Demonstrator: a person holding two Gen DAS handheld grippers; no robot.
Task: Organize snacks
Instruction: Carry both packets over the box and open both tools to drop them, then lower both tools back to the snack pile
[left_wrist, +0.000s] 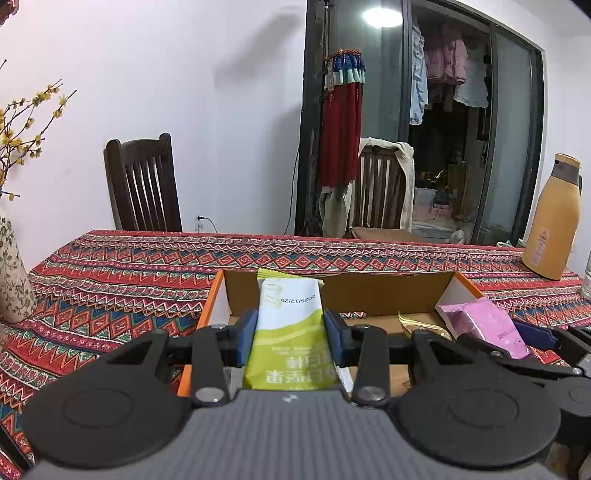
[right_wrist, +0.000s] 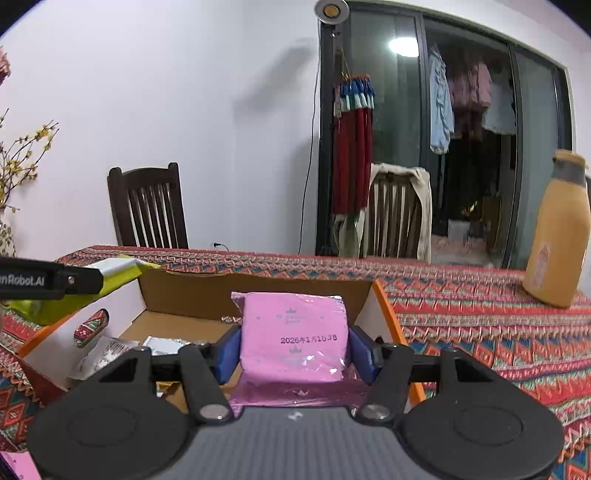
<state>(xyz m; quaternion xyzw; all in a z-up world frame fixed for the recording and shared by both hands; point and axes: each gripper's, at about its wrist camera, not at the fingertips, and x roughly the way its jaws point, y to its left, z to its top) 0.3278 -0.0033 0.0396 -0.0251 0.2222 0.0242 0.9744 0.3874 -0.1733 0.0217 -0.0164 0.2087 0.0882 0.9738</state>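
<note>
My left gripper (left_wrist: 290, 332) is shut on a green and white snack packet (left_wrist: 288, 325), held lengthwise over the left half of an open cardboard box (left_wrist: 369, 291) with orange edges. My right gripper (right_wrist: 294, 350) is shut on a pink snack packet (right_wrist: 293, 332), held over the right half of the same box (right_wrist: 177, 291). In the left wrist view the pink packet (left_wrist: 487, 325) and the right gripper's fingers (left_wrist: 535, 334) show at the right. In the right wrist view the left gripper's finger (right_wrist: 51, 280) with the green packet (right_wrist: 110, 275) shows at the left. Silver and gold wrappers (right_wrist: 110, 350) lie in the box.
A patterned red tablecloth (left_wrist: 110, 280) covers the table. An orange thermos jug (left_wrist: 550, 221) stands at the far right. A floral vase (left_wrist: 11, 273) with yellow blossoms stands at the left. Two wooden chairs (left_wrist: 144, 184) stand behind the table, by a glass door.
</note>
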